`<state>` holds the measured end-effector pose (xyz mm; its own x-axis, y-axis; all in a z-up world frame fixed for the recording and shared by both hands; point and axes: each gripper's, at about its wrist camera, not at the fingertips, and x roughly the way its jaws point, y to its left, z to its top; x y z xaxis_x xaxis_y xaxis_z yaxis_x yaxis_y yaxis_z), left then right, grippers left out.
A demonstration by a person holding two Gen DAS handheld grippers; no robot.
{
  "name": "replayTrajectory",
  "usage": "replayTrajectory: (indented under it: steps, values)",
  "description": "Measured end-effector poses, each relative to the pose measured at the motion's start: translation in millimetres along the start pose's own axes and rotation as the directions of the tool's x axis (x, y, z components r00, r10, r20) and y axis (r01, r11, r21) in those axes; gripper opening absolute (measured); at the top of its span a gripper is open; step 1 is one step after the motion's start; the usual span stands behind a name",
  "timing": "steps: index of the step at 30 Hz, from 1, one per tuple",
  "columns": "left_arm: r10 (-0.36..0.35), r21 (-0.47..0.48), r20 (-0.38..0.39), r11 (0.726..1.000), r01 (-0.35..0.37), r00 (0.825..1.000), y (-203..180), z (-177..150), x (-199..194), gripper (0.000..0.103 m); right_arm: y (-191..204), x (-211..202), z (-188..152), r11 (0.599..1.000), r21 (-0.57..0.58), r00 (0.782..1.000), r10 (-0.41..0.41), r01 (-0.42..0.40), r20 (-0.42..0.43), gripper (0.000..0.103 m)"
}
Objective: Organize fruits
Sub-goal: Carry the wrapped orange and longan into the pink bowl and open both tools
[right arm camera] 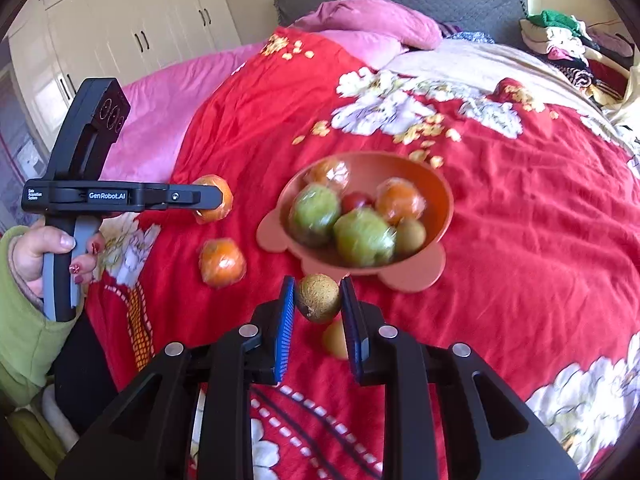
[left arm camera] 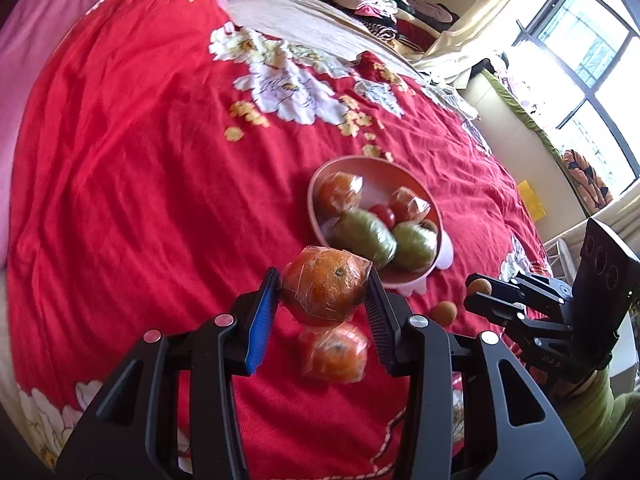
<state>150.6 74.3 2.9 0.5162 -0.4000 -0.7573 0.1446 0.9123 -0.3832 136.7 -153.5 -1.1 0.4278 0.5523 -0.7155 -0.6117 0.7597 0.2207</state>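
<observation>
The left gripper point(left arm camera: 325, 294) has its jaws pinching a plastic-wrapped orange point(left arm camera: 325, 289), held clear above the red floral bedspread point(left arm camera: 140, 184). Directly below it lies a second wrapped orange point(left arm camera: 334, 354) on the cloth. The right gripper point(right arm camera: 318, 300) has its jaws pressed onto a small brown kiwi-like fruit point(right arm camera: 318, 298), also lifted off the bed, with another small brown fruit point(right arm camera: 335, 340) on the bedspread just beneath.

Just beyond both grippers sits the pink scalloped plastic bowl point(right arm camera: 404, 280), its near rim close to the held fruits. Inside are two wrapped green fruits point(right arm camera: 362, 236), two wrapped oranges, a small red fruit point(right arm camera: 355, 200) and a brown one at the near right.

To the left of the bowl the bedspread is open and bare up to the pink blanket point(right arm camera: 160, 108). Right of it the red cloth runs clear to the bed's edge. Far off are a pink pillow point(right arm camera: 372, 20) and a pile of folded clothes point(right arm camera: 572, 40).
</observation>
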Motion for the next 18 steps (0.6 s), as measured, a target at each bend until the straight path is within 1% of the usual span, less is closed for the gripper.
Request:
replayTrajectory:
  steps: [11, 18]
  values:
    - [-0.019, 0.077, -0.017, 0.997, 0.020, 1.000, -38.1, 42.9, 32.6, 0.034, -34.6, 4.4, 21.8, 0.999, 0.021, 0.999, -0.041, 0.040, 0.035, 0.022]
    - [-0.007, 0.111, -0.043, 0.994, 0.011, 0.999, -53.6, 62.0, 60.4, 0.034, -50.0, 12.8, 28.3, 0.998, 0.032, 0.998, -0.048, 0.047, 0.038, 0.022]
